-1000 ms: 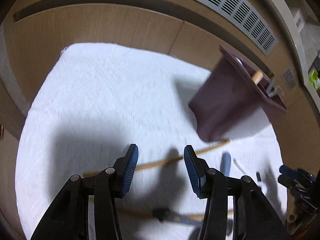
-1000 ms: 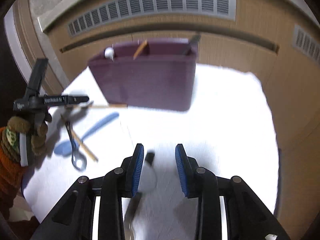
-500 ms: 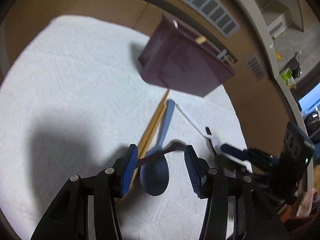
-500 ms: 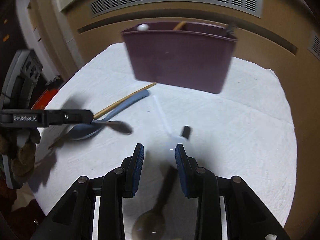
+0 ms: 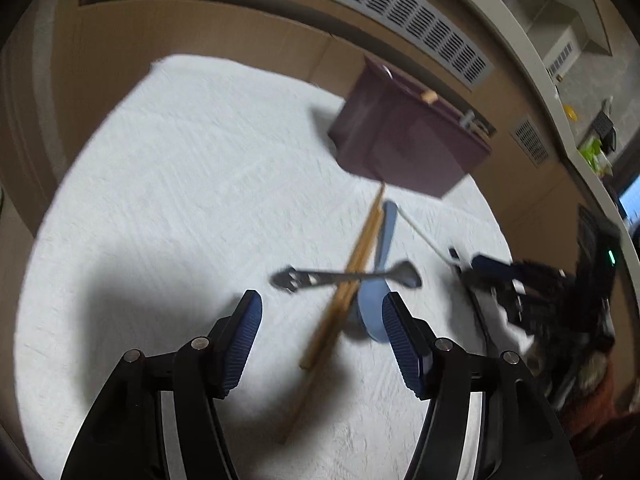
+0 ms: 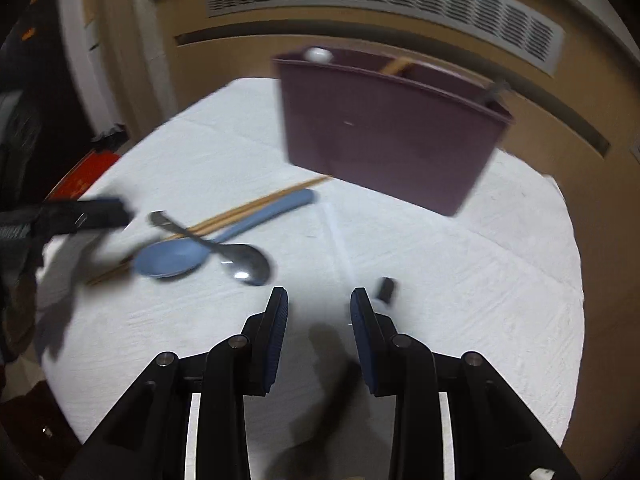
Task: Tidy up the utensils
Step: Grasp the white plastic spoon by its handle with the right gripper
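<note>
A maroon utensil holder (image 5: 404, 140) (image 6: 384, 128) stands on the white cloth (image 5: 180, 180) with a few utensils in it. Wooden chopsticks (image 5: 348, 276) (image 6: 256, 204), a blue spoon (image 5: 378, 276) (image 6: 224, 236) and a metal spoon (image 5: 344, 276) (image 6: 224, 248) lie crossed in a pile. A white utensil (image 5: 420, 232) (image 6: 340, 240) lies beside them, and its dark end (image 6: 387, 288) shows by the right finger. My left gripper (image 5: 322, 316) is open and empty just short of the pile. My right gripper (image 6: 318, 308) is open and empty over the white utensil, and it also shows in the left wrist view (image 5: 492, 272).
A wood-panelled wall with a grey vent (image 6: 384, 4) rises right behind the holder. The cloth-covered round table ends at its edge (image 6: 576, 280) on the right. A red object (image 6: 80, 176) sits off the table's left side.
The metal spoon has gone from beside the right gripper to lying flat across the chopsticks and blue spoon. The left gripper has swung toward the pile. Both views are motion-blurred.
</note>
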{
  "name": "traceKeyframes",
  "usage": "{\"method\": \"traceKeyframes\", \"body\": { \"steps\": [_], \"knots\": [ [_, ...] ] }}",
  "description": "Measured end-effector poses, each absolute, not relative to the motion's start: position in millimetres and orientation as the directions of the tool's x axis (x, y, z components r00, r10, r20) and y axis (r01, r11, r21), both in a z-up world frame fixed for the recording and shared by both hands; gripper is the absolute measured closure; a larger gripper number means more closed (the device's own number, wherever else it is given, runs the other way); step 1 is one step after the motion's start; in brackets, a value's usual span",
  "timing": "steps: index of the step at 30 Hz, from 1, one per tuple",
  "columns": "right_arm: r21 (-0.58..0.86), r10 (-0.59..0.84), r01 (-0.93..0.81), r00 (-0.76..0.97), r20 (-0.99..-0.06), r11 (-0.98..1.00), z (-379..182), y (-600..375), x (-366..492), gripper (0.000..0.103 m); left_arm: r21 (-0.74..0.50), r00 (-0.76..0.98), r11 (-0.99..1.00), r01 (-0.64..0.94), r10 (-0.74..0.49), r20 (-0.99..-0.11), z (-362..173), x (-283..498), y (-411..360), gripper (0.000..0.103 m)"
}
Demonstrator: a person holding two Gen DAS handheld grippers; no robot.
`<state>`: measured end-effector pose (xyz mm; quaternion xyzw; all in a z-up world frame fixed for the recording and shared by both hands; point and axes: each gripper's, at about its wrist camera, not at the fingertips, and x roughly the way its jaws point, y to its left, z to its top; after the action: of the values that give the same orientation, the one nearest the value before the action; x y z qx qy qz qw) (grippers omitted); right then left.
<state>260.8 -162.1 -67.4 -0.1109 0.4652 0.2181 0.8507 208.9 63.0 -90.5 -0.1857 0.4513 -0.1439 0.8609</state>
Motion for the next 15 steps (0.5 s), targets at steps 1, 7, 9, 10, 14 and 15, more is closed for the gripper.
{"method": "traceKeyframes", "body": {
  "steps": [1,7,9,10,14,15],
  "knots": [
    [0.049,0.266,-0.441,0.446,-0.855,0.896,-74,-172,270,0.073,-0.448,0.539,0.889,0.093,-0.423,-0.728,-94,210,57,0.04],
    [0.146,0.336,-0.431,0.407,-0.849,0.891,-80,-189,263,0.071,-0.502,0.493,0.854,0.135,-0.498,-0.714,-95,217,34,0.04],
    [0.152,0.351,-0.456,0.392,-0.851,0.877,-79,-187,255,0.071,-0.51,0.477,0.847,0.15,-0.514,-0.712,-95,220,23,0.039],
    [0.141,0.344,-0.459,0.395,-0.852,0.877,-78,-186,252,0.071,-0.5,0.476,0.85,0.166,-0.513,-0.714,-94,220,16,0.039],
    [0.087,0.301,-0.45,0.428,-0.852,0.889,-72,-188,243,0.071,-0.511,0.441,0.828,0.232,-0.558,-0.704,-91,217,-9,0.039],
    [0.075,0.292,-0.446,0.44,-0.849,0.892,-68,-187,237,0.071,-0.499,0.444,0.831,0.247,-0.554,-0.704,-88,215,-13,0.039]
  ]
}}
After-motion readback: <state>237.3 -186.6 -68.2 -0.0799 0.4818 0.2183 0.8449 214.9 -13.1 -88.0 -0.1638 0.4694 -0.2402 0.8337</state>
